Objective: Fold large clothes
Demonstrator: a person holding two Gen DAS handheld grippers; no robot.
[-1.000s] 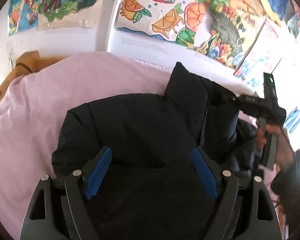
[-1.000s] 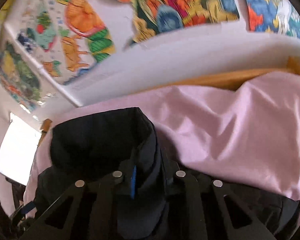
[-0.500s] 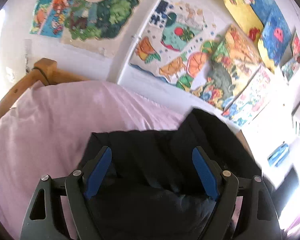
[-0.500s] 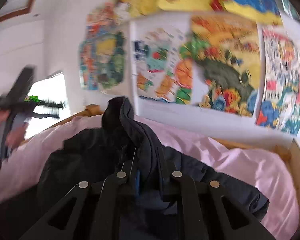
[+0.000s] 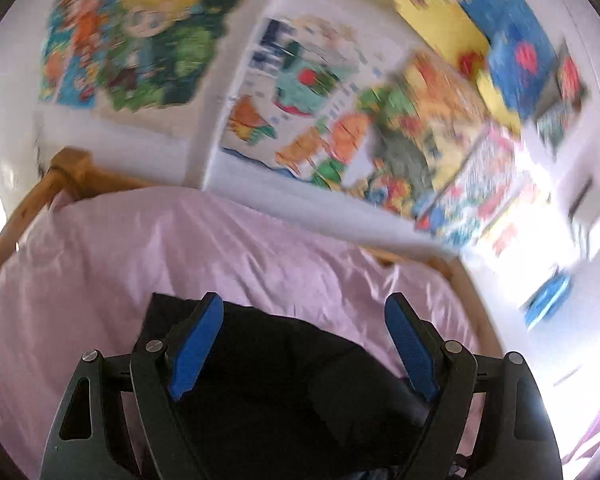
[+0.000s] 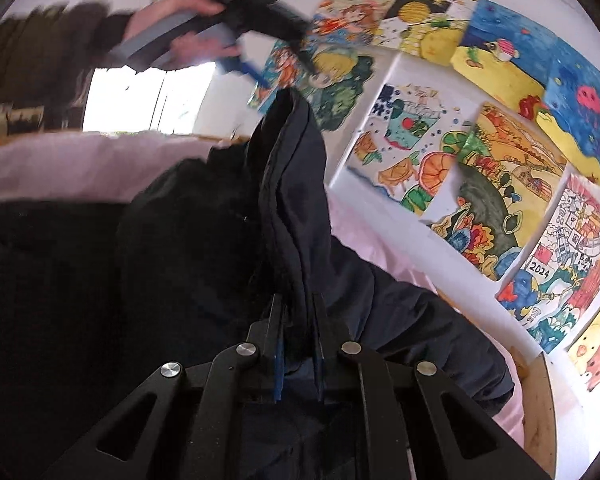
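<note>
A large black padded jacket (image 5: 280, 380) lies on a bed covered by a pink sheet (image 5: 180, 248). My left gripper (image 5: 303, 304) is open and hangs over the jacket's near part, with no cloth pinched between its blue pads (image 5: 196, 344). In the right wrist view it (image 6: 268, 60) is blurred, up in the air at the top left, held by a hand (image 6: 188, 44). My right gripper (image 6: 298, 304) is closing on a thick fold of the jacket (image 6: 292, 184), which its pads press and which stands up in a ridge ahead of the fingers.
A wooden bed frame (image 5: 68, 164) runs round the mattress edge. Colourful drawings (image 6: 480, 160) cover the white wall right behind the bed. A bright window (image 6: 148, 100) is at the left beyond the bed. A dark sleeve (image 6: 52, 36) reaches in at the top left.
The left gripper has risen off the jacket, so less black cloth and more pink sheet shows. The right gripper has swung sideways and rolled, carrying the pinched fold with it.
</note>
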